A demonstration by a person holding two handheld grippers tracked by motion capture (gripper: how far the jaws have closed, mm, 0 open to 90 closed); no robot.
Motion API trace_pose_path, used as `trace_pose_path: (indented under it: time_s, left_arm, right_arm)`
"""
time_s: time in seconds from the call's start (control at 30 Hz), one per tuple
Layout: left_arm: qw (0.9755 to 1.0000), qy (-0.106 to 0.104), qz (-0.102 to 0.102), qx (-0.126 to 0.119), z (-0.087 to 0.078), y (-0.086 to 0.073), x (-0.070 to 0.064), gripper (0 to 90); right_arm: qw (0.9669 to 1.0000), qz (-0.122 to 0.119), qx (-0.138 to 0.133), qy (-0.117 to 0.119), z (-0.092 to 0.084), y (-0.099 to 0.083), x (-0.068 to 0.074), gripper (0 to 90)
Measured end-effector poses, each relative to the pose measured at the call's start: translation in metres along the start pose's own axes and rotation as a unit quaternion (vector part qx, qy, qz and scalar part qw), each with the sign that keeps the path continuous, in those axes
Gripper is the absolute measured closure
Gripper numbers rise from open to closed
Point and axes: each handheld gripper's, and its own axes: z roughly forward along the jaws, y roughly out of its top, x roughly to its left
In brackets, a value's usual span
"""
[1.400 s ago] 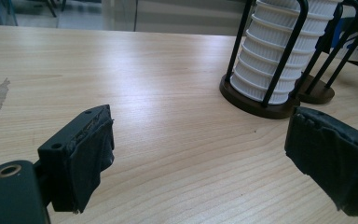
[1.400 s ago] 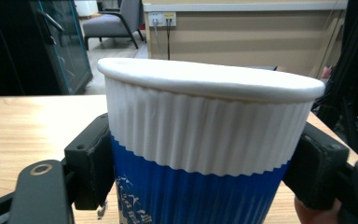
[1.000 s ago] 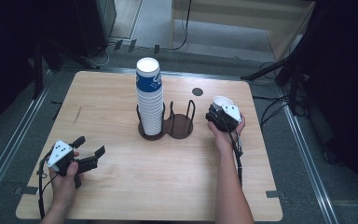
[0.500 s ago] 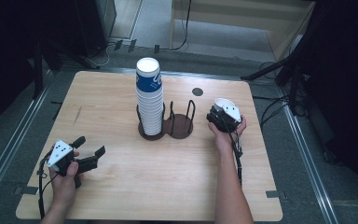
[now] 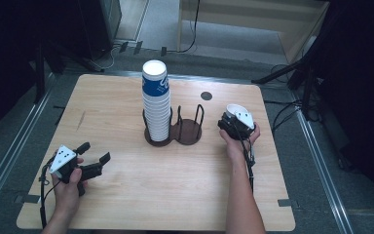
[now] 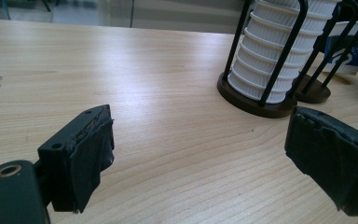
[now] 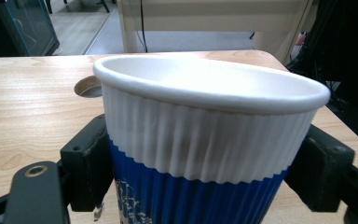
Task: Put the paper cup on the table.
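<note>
1. The right hand-held gripper [image 5: 234, 123] sits just to the right of the empty ring of the holder [image 5: 187, 130]. It carries a paper cup [image 7: 205, 140] between its jaws — white ribbed top, blue lower half.
2. In the right gripper view a dark pad lies against each side of the cup, at the line where white meets blue. The rim is squashed into an oval.
3. Those jaws have just been opening a little, yet the cup is still between them and the pads still touch its wall.
4. Against the high view a second ago, the right hand is in the same spot beside the holder, and the cup has not left it.
5. The left hand-held gripper [image 5: 90, 157] lies low over the near left part of the surface [image 5: 126, 195], well apart from the holder. Its jaws are spread with nothing between them — only bare wood shows in the gap.
6. It looks just as it did in the earlier frames, in place and in spread.
7. From the left hand-held gripper, the stack of cups [image 6: 272, 51] stands ahead and to the right in the nearer ring. The held cup shows beyond it, past the second ring.
8. Stack and holder have not shifted.
</note>
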Motion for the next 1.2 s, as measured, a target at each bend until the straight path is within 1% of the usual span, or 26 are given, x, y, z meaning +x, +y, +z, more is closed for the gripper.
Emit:
trace_pose_path:
  time_s: [0.23, 0.37, 0.43, 0.5, 0.6, 0.67, 0.83, 0.9, 1.0, 1.1, 1.2]
  left_arm:
    - [1.0000, 0.001, -0.005, 0.001, 0.000, 0.000, 0.000, 9.0]
    - [1.0000, 0.001, -0.005, 0.001, 0.000, 0.000, 0.000, 9.0]
    - [1.0000, 0.002, -0.006, 0.001, 0.000, 0.000, 0.000, 9.0]
    - [1.0000, 0.002, -0.005, 0.002, 0.001, 0.000, 0.000, 9.0]
    - [1.0000, 0.002, -0.005, 0.002, 0.001, 0.000, 0.000, 9.0]
    - [1.0000, 0.002, -0.005, 0.002, 0.001, 0.000, 0.000, 9.0]
    - [1.0000, 0.003, -0.005, 0.002, 0.001, 0.000, 0.000, 9.0]
    - [1.0000, 0.003, -0.005, 0.002, 0.001, 0.000, 0.000, 9.0]
    - [1.0000, 0.003, -0.005, 0.002, 0.001, 0.000, 0.000, 9.0]
    - [1.0000, 0.003, -0.005, 0.002, 0.001, 0.000, 0.000, 9.0]
    - [1.0000, 0.004, -0.005, 0.002, 0.001, 0.000, 0.000, 9.0]
  right_arm:
    - [0.9999, -0.006, 0.011, 0.005, 0.000, -0.002, 0.002, 13.9]
    - [0.9999, -0.001, 0.016, 0.002, 0.000, -0.003, -0.001, 9.7]
    - [0.9998, 0.001, 0.018, 0.010, 0.000, -0.003, -0.002, 6.3]
    - [0.9997, -0.005, 0.016, 0.017, -0.001, -0.002, -0.002, 2.6]
    - [0.9995, -0.001, 0.016, 0.026, -0.003, -0.001, -0.003, 0.0]
    - [0.9994, 0.004, 0.016, 0.031, -0.005, -0.001, -0.005, 0.0]
    - [0.9990, 0.002, 0.011, 0.043, -0.013, 0.002, -0.007, 0.0]
    - [0.9989, 0.005, 0.009, 0.046, -0.016, 0.003, -0.008, 0.0]
    - [0.9986, 0.013, 0.001, 0.052, -0.024, 0.005, -0.010, 0.0]
    - [0.9984, 0.009, 0.000, 0.056, -0.032, 0.006, -0.011, 0.0]
    - [0.9980, 0.016, -0.005, 0.062, -0.041, 0.009, -0.012, 0.0]
